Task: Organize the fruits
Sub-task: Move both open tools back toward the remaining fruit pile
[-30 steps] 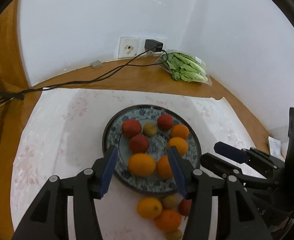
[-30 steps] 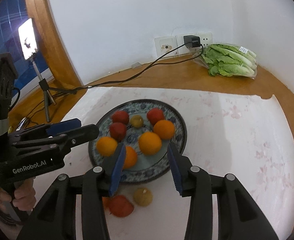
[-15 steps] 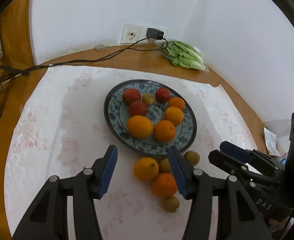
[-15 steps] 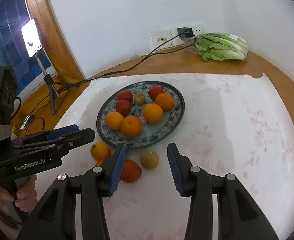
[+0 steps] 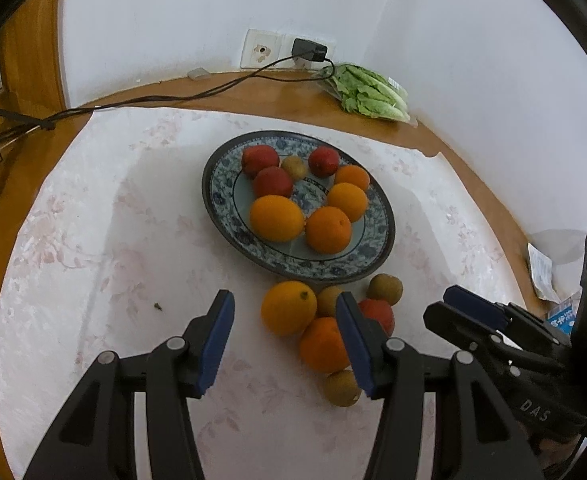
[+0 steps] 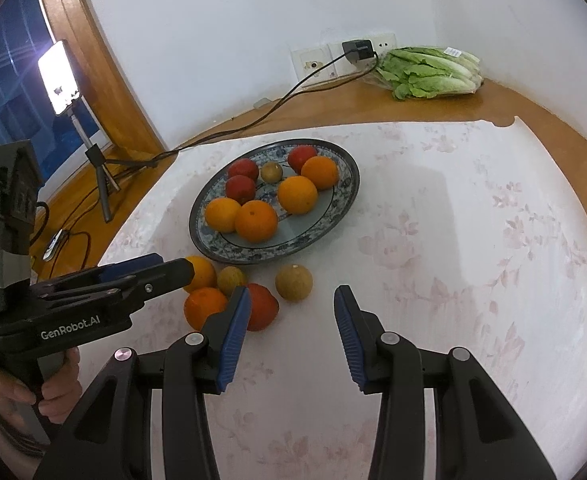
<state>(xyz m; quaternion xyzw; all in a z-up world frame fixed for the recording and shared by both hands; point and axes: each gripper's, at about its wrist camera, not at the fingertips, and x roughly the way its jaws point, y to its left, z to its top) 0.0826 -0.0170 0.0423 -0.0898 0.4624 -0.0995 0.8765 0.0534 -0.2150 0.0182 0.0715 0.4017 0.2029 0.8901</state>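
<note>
Orange and red loose fruit (image 5: 289, 307) clustered beside plate (image 5: 377, 256) on worktop: left tongs (image 5: 287, 340), right tongs (image 6: 291, 330) both released, empty. Risk: nudged fruit rolls away.

place: we're in somebody's home, corner of a room
table: wood, floral cloth (image 6: 473, 208) over it
food: patterned fruit plate (image 5: 221, 184), bagged lettuce (image 6: 429, 72)
wall: sockets (image 6: 313, 65), charger (image 6: 357, 51) plugged in

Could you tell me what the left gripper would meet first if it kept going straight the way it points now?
Probably the loose orange on the cloth, just short of the plate. It lies ahead between the open fingers of the left gripper, though depth is hard to judge.
</note>
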